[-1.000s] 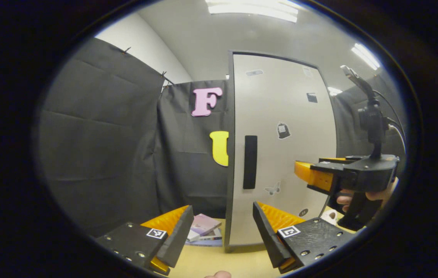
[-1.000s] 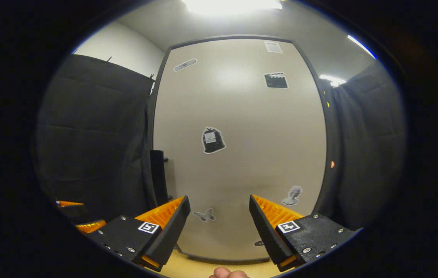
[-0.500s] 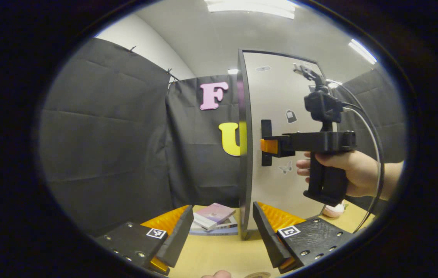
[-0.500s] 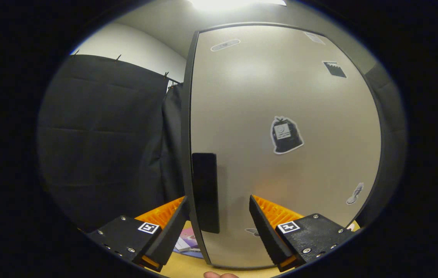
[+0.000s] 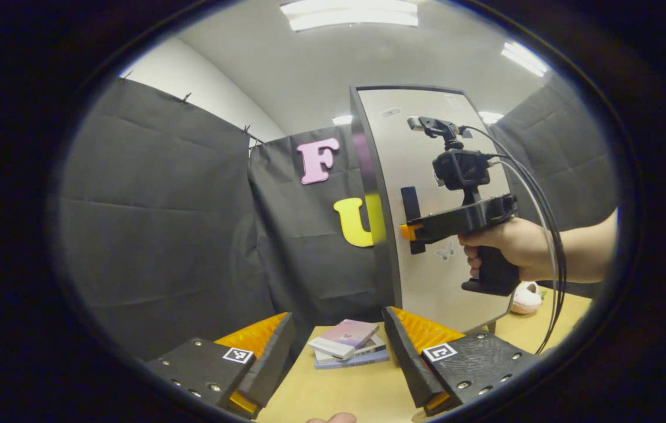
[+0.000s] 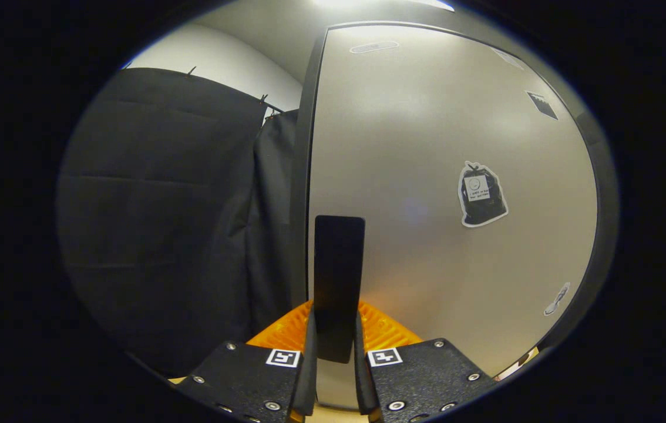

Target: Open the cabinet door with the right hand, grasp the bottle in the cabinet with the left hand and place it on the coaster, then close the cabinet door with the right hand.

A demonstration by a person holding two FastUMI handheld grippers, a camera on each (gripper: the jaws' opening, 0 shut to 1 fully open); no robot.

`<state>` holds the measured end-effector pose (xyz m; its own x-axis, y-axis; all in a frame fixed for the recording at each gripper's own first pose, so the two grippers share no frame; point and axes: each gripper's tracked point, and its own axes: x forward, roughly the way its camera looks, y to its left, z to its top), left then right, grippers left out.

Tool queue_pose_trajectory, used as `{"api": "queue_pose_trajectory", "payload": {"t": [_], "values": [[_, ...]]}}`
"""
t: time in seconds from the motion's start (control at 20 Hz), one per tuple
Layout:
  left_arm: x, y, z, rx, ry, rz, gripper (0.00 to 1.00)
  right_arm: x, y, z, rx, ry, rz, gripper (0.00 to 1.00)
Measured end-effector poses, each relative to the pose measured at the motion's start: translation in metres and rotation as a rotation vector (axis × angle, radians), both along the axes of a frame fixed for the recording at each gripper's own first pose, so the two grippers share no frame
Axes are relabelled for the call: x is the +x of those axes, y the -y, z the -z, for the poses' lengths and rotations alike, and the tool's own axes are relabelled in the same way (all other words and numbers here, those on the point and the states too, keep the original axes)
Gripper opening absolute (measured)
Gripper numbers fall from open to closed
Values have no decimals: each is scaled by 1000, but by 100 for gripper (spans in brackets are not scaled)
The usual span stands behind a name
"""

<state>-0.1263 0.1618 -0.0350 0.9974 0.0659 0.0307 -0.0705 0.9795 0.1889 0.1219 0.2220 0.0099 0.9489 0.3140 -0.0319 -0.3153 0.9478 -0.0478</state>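
The tall pale cabinet door (image 5: 427, 176) with its black frame stands on the wooden table. In the right gripper view the black vertical handle (image 6: 337, 276) of the cabinet door (image 6: 427, 176) sits between my right gripper's (image 6: 333, 358) fingers, which press on it from both sides. In the left gripper view that right gripper (image 5: 408, 231), held by a hand (image 5: 509, 247), meets the handle (image 5: 410, 211). My left gripper (image 5: 337, 352) hangs open over the table in front of the cabinet's left edge, with nothing between its fingers. The cabinet's inside is hidden.
A small stack of books (image 5: 347, 343) lies on the table (image 5: 339, 393) just ahead of my left gripper. A pale soft toy (image 5: 525, 298) rests on the table right of the cabinet. Black cloth walls close the booth on the left and behind.
My right gripper moved onto the door handle and went from open to shut on it. The left gripper drew back and left, still open.
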Motion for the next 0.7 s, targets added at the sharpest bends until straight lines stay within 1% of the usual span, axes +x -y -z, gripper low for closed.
{"api": "queue_pose_trajectory", "payload": {"t": [0.15, 0.2, 0.25, 0.5, 0.7], "values": [[2, 0, 8, -26, -19, -4, 89, 0, 1, 2, -16, -12, -36, 27], [3, 1, 10, -41, -25, -3, 88, -1, 0, 2, -14, -16, -47, 24], [4, 2, 14, -51, -35, -1, 89, -3, 0, 2, -12, -18, -57, 24], [5, 3, 24, -53, -65, -13, 89, -16, 1, 2, -12, -28, -141, 23], [-2, 6, 25, -72, -70, -36, 89, -18, 5, 5, -15, -41, -172, 24]]}}
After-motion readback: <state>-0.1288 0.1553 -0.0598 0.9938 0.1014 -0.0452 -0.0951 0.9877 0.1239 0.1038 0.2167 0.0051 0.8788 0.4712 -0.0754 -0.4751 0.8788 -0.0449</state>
